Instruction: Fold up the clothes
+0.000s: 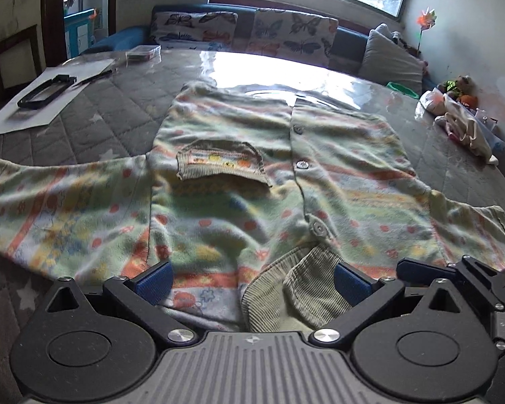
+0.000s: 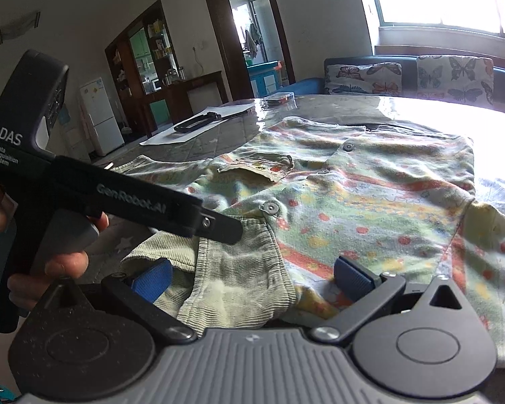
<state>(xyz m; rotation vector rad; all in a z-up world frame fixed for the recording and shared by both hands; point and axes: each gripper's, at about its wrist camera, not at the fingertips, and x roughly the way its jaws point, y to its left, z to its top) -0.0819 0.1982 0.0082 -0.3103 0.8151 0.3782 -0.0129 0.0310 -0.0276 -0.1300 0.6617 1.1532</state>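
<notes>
A small pastel patterned shirt [image 1: 239, 181] with buttons, a chest pocket and a ribbed green collar lies spread face up on the quilted table, both short sleeves out to the sides. It also shows in the right wrist view [image 2: 370, 195]. My left gripper [image 1: 252, 279] is open, its blue pads either side of the collar [image 1: 296, 286] at the near edge. My right gripper [image 2: 252, 276] is open, also astride the collar [image 2: 239, 269], just right of the left gripper. The left gripper's body [image 2: 118, 198] crosses the right wrist view.
A white sheet with a black frame [image 1: 47, 91] lies at the table's far left, with a clear box [image 1: 143, 53] behind it. A pile of pale cloth and toys [image 1: 461, 118] sits at the right edge. A butterfly-cushioned sofa [image 1: 286, 33] stands beyond the table.
</notes>
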